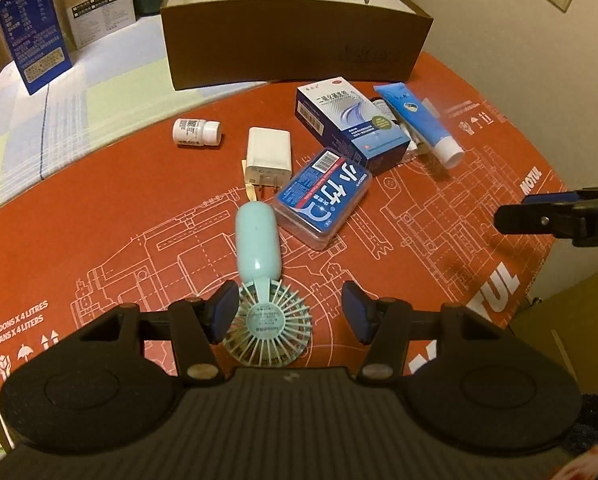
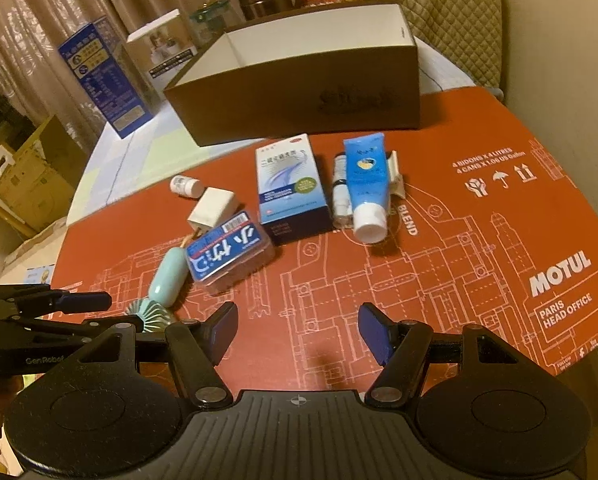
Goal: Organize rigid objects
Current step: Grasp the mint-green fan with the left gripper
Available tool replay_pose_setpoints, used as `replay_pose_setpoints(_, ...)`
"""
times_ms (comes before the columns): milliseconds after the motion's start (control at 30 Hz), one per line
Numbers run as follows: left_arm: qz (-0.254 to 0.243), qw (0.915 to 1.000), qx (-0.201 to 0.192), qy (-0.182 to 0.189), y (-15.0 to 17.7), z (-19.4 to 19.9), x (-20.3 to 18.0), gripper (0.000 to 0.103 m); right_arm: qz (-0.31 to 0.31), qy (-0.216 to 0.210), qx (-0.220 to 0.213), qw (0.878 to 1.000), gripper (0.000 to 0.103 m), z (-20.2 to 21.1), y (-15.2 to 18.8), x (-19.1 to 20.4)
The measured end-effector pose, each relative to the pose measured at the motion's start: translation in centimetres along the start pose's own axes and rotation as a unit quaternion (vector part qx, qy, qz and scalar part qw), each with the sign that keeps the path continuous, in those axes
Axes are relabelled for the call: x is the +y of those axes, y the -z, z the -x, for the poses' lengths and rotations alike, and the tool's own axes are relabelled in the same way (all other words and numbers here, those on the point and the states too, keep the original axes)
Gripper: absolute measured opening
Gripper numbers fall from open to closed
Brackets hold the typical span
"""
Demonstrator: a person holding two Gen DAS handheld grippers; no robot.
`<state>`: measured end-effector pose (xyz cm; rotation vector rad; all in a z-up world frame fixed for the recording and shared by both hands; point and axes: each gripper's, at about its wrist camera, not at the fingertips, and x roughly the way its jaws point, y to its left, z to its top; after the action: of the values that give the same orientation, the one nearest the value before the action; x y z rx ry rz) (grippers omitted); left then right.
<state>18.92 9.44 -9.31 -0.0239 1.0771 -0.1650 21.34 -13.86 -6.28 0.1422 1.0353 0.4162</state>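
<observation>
Task barely begun. Brown open cardboard box (image 1: 295,52) at rear of bench (image 1: 99,216), interior apparently empty. Mint-green plastic handheld fan (image 1: 263,292), white charger (image 1: 267,158), blue floss case (image 1: 323,196), medicine carton (image 1: 351,128), blue tube (image 1: 419,124), white pill bottle (image 1: 197,132) all outside. Left tongs (image 1: 291,310) spread astride fan head, not gripping. Right tongs (image 2: 299,330) spread, empty.

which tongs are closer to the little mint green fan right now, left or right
Left. The left tongs hang open right over the mint green fan, its round head between the pads. The right tongs hang open over bare red mat, off to the fan's right.
</observation>
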Motion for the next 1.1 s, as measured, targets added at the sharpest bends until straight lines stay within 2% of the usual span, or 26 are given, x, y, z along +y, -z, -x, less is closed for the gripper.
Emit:
replay_pose_setpoints(367, 0.009, 0.9992, 0.038, -0.013, -2.3, -4.5, 0.9, 0.051, -0.023, 0.013, 0.008, 1.000, 0.064, -0.9, -0.3, -2.3)
replay_pose_setpoints(633, 0.013, 0.9979, 0.058, -0.026, -2.2, -7.1, 1.4, 0.040, -0.032, 0.018, 0.013, 0.999, 0.064, -1.4, -0.8, -3.4)
replay_pose_setpoints(900, 0.019, 0.9983, 0.048, -0.027, -2.3, -7.4, 2.2, 0.029, -0.028, 0.016, 0.020, 0.999, 0.064, -2.3, -1.6, -3.6)
replay_pose_setpoints(1100, 0.038, 0.9974, 0.043, -0.043, -1.9, -6.8, 3.5, 0.029, -0.019, 0.009, 0.025, 0.999, 0.064, -3.1, -2.2, -3.3)
